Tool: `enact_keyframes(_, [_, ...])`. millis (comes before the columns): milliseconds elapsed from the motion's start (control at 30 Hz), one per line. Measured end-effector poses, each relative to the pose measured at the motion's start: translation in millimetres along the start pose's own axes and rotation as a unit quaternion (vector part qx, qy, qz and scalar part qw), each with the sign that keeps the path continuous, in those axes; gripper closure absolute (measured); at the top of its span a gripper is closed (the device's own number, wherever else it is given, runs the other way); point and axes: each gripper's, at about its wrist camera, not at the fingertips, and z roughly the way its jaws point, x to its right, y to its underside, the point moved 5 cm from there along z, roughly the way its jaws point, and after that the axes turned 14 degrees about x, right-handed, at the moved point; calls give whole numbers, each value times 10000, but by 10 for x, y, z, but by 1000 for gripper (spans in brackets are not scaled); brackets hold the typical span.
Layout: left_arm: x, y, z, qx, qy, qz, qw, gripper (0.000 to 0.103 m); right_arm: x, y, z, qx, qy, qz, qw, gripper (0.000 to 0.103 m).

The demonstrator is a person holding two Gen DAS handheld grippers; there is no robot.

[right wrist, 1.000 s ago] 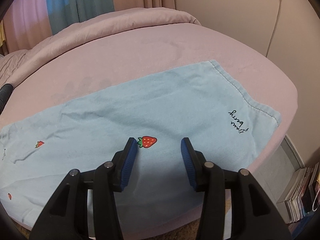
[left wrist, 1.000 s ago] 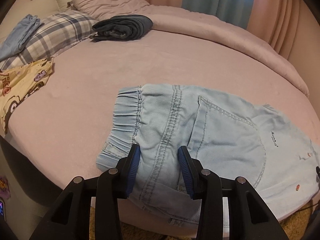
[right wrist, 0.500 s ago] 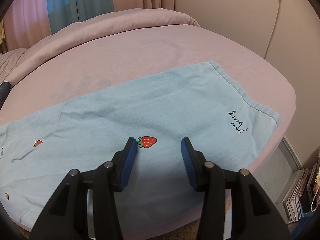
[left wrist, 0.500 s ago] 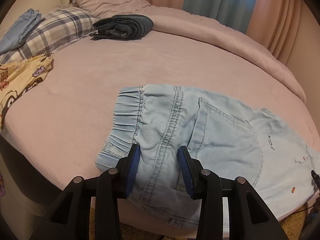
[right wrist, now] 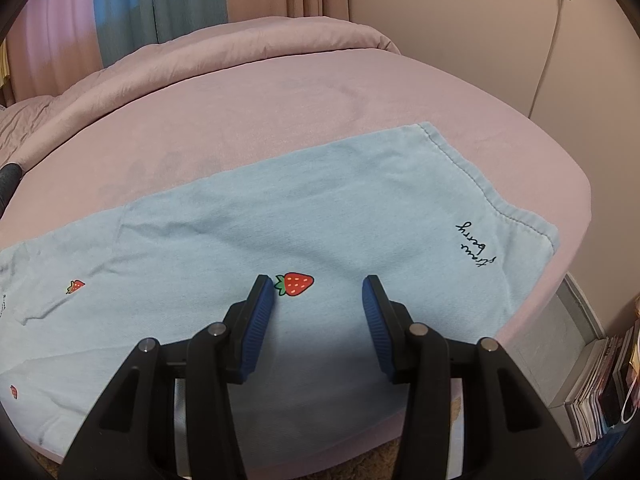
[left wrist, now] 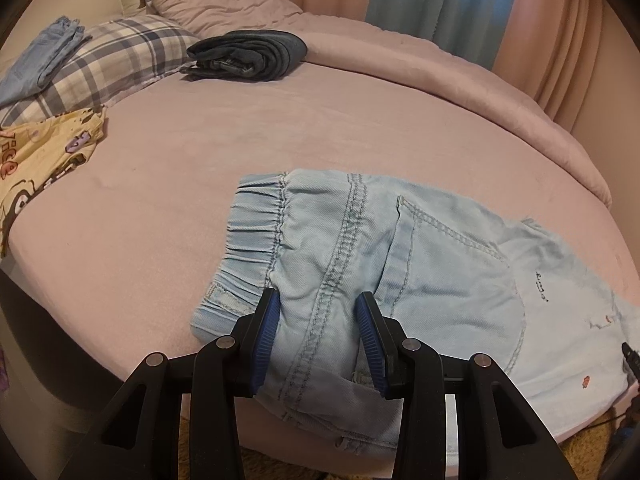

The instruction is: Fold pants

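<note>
A wide bed [left wrist: 280,128] with a pink sheet fills both views, and a pink quilt [right wrist: 224,52] is bunched along its far side below the curtains [left wrist: 420,4]. The light blue pants [left wrist: 440,264] lie flat along the near edge of the bed, with the gathered waistband [left wrist: 256,224] at the left and the leg hems [right wrist: 492,196] at the right. A plaid pillow [left wrist: 116,60] sits at the far left, with a folded dark garment [left wrist: 248,54] just beside it. The left gripper [left wrist: 318,308] hangs over the seat seam, its jaws apart; whether its pads touch the cloth is hard to tell. The right gripper [right wrist: 318,290] is also spread, over the leg beside a strawberry print [right wrist: 294,283].
</note>
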Motion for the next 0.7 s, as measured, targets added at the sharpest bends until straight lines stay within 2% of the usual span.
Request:
enact_keyframes(200, [-34, -17, 4, -23, 91, -130, 9999, 61, -2, -6, -6, -12, 9, 2, 10000, 57])
enact_keyframes(700, [-39, -16, 13, 25, 89, -100, 9999, 61, -3, -3, 17, -19, 48, 0, 10000, 56])
